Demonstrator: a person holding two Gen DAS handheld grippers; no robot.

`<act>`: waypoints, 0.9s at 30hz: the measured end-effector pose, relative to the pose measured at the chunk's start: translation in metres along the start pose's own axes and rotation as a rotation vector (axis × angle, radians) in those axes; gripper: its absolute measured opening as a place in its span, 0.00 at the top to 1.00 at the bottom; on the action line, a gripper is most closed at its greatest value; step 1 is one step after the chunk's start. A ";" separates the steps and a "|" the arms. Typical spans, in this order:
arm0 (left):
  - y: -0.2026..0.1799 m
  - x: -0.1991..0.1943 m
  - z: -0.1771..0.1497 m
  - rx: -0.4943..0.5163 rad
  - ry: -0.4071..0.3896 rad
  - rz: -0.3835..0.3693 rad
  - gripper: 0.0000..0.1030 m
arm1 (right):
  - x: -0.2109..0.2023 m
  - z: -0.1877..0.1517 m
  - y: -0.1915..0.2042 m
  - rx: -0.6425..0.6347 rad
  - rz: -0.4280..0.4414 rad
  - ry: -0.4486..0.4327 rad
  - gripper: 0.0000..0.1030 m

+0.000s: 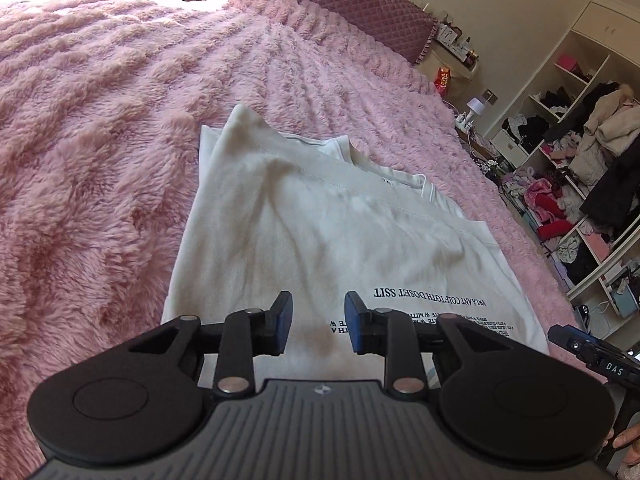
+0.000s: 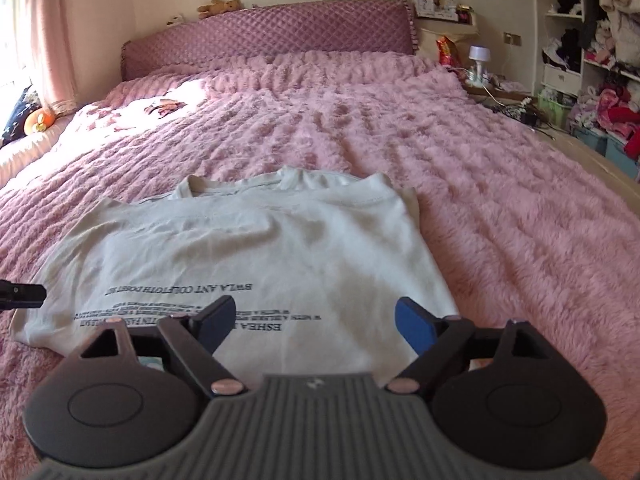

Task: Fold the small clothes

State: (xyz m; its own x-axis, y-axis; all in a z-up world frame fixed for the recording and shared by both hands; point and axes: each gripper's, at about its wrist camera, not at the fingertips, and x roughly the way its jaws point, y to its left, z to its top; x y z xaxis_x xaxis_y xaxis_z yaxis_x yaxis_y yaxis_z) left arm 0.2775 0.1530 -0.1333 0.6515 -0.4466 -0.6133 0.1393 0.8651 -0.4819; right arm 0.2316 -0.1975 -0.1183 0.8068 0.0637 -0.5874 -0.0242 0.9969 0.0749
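A white T-shirt (image 1: 320, 232) with black printed text lies on the pink fluffy bedspread (image 1: 100, 140), partly folded, with its sides turned in and its collar at the far end. My left gripper (image 1: 318, 324) is open and empty above the shirt's near hem. In the right wrist view the same shirt (image 2: 256, 248) lies straight ahead. My right gripper (image 2: 316, 326) is open wide and empty above its near hem. The tip of the left gripper shows at the left edge of the right wrist view (image 2: 22, 295).
A quilted mauve headboard (image 2: 272, 36) stands at the far end of the bed. Open shelves (image 1: 580, 160) stuffed with clothes stand to the right. A bedside table with a small lamp (image 2: 479, 58) and a red snack bag (image 2: 448, 50) is at the far right.
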 end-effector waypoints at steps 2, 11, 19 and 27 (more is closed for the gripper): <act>0.008 -0.012 0.003 -0.002 -0.013 0.017 0.70 | -0.010 0.005 0.026 -0.060 0.090 -0.033 0.20; 0.049 -0.040 0.018 -0.054 -0.045 0.056 0.68 | 0.007 0.012 0.158 -0.347 0.152 0.209 0.20; 0.097 -0.021 0.049 -0.196 -0.094 -0.037 0.68 | 0.007 -0.032 0.255 -0.595 0.222 0.054 0.21; 0.126 0.026 0.079 -0.240 -0.085 -0.050 0.68 | 0.024 -0.078 0.326 -0.894 0.115 -0.091 0.22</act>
State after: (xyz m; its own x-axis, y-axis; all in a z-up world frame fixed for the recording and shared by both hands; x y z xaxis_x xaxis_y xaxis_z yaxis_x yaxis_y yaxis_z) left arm 0.3701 0.2683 -0.1604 0.7103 -0.4578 -0.5347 -0.0016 0.7586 -0.6516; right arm 0.1976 0.1321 -0.1707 0.8139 0.1990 -0.5458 -0.5260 0.6512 -0.5470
